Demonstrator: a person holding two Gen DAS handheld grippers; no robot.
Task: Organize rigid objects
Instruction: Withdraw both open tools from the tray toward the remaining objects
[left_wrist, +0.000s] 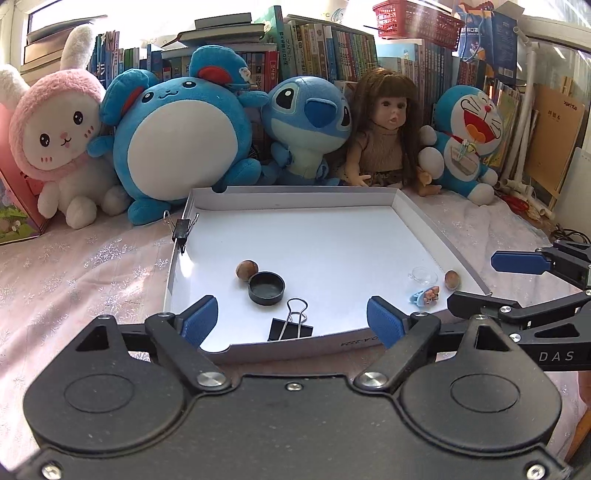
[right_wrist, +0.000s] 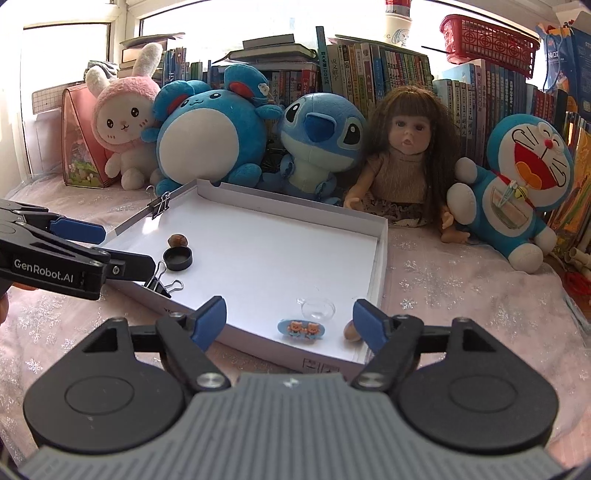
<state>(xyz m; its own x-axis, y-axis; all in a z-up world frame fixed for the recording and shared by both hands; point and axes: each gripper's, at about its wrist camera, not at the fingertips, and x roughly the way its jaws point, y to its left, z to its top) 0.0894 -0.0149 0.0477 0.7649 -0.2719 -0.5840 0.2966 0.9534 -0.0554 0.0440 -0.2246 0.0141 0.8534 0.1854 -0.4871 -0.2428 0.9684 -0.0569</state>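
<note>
Left hand-held gripper (left_wrist: 291, 320) fills the bottom of the left wrist view, blue pads spread wide apart, nothing between them, hovering at the near edge of the white tray (left_wrist: 436, 236). Just past it, lower centre of the frame, a black binder clip (left_wrist: 290, 328) lies inside the tray by the near wall, then a black round cap (left_wrist: 266, 288) open side up, with a brown nut (left_wrist: 246, 270) touching its far left side. Lower right of the tray: a blue hair clip with bears (left_wrist: 424, 295), a clear small dish (left_wrist: 424, 275) just behind it, a second brown nut (left_wrist: 451, 279) beside the right wall. Another binder clip (left_wrist: 181, 229) is clamped on the tray's left wall, mid left of frame. Right hand-held gripper (right_wrist: 290, 319), bottom of the right wrist view, also has pads wide apart and empty, over the tray's near right corner; hair clip, dish and nut sit right in front of it, the nut partly hidden by the right pad. Tray rests on a pink snowflake-print cloth (left_wrist: 74, 266). Far row across the upper half, left to right: pink bunny plush (left_wrist: 62, 136), blue round plush (left_wrist: 181, 129), blue alien plush (left_wrist: 308, 122), doll (left_wrist: 384, 136), blue cat plush (left_wrist: 469, 140). Behind them, books (left_wrist: 332, 48) and a red basket (left_wrist: 417, 20) at upper right
</note>
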